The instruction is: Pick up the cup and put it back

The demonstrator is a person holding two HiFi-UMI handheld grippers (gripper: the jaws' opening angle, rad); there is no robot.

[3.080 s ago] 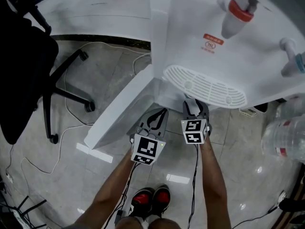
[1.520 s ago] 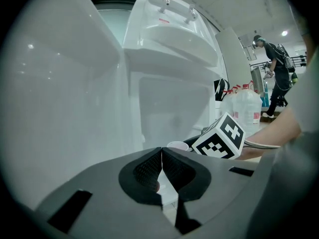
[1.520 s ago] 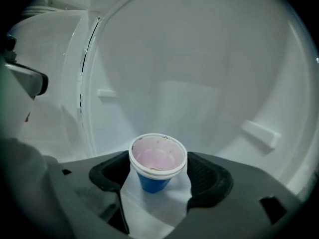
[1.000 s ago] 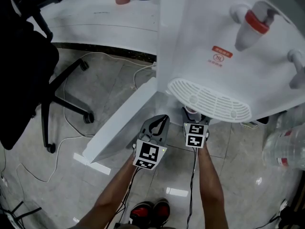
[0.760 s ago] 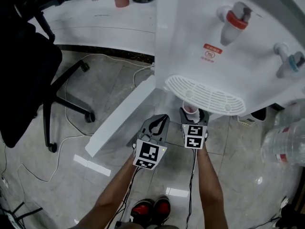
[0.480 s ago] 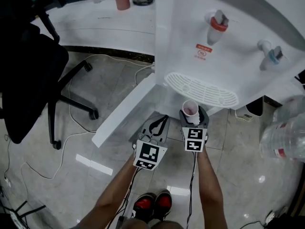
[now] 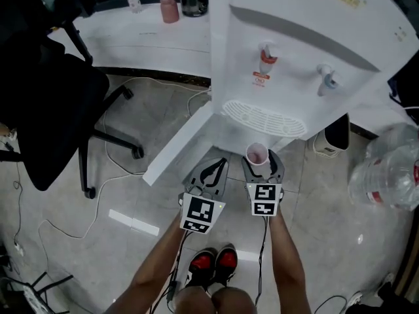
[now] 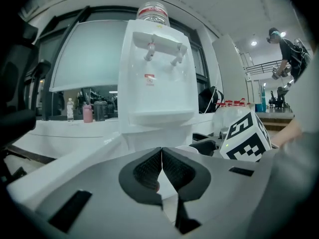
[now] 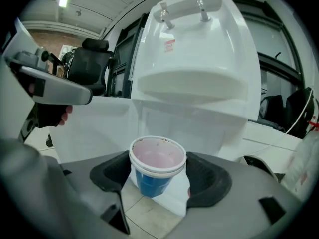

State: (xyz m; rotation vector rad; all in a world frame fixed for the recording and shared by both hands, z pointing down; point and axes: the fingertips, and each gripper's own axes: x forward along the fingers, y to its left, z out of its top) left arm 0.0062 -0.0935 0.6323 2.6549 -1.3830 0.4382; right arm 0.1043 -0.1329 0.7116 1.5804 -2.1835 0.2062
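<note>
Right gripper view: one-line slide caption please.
Right tool grips an upright blue, white-rimmed cup between its jaws, in front of the white water dispenser.

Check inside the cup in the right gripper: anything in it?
The cup, clamped in the right gripper, shows only a pale pink interior with dark specks near the rim; no object inside. Whether the bottom is wet cannot be told.

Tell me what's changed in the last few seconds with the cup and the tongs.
The right tongs drew back toward the person from under the drip tray of the water dispenser. They brought out the cup, which was hidden there earlier and now sits gripped between their jaws. The left tongs stayed shut and empty alongside.
</note>
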